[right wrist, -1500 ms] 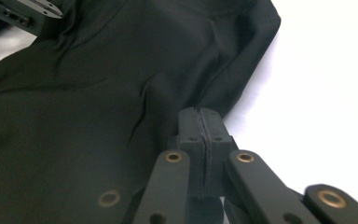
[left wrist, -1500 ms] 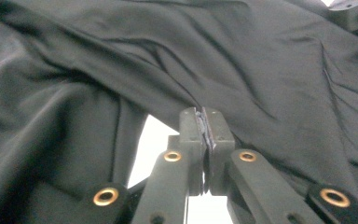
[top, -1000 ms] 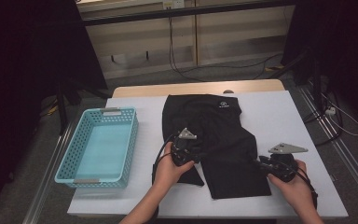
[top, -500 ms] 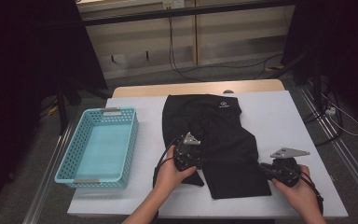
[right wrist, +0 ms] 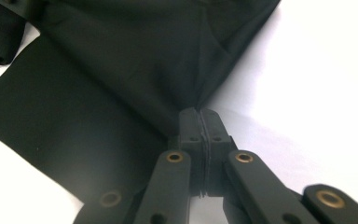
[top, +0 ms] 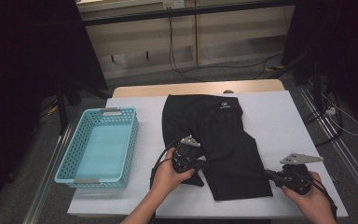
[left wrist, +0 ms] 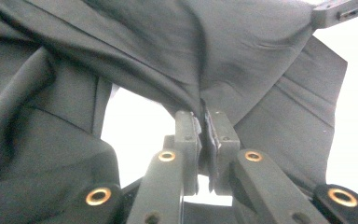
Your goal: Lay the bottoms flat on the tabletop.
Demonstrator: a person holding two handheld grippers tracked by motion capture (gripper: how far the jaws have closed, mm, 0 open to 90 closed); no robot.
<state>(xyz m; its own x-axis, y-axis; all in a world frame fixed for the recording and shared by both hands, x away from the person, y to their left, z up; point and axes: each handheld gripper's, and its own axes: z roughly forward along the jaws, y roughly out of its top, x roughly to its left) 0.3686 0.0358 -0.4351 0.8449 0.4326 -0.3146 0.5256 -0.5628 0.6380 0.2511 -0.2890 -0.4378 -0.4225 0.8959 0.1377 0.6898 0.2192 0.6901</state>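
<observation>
A plain black fabric garment point(top: 223, 144) with a small white logo point(top: 224, 105) near its far edge is seen spread on a white rectangular table top point(top: 279, 121). A light wooden strip point(top: 135, 90) is shown along the table's far edge. A turquoise plastic basket point(top: 129, 140) is patterned with rows of small holes. Black jaws with brass-coloured rivets are borne by the left gripper point(left wrist: 205, 135) and the right gripper point(right wrist: 199, 122). A grey three-cornered plate point(top: 301, 159) is carried above.

Black shorts point(top: 223, 140), spread flat on the white table (waistband far side), near leg hems bunched
</observation>
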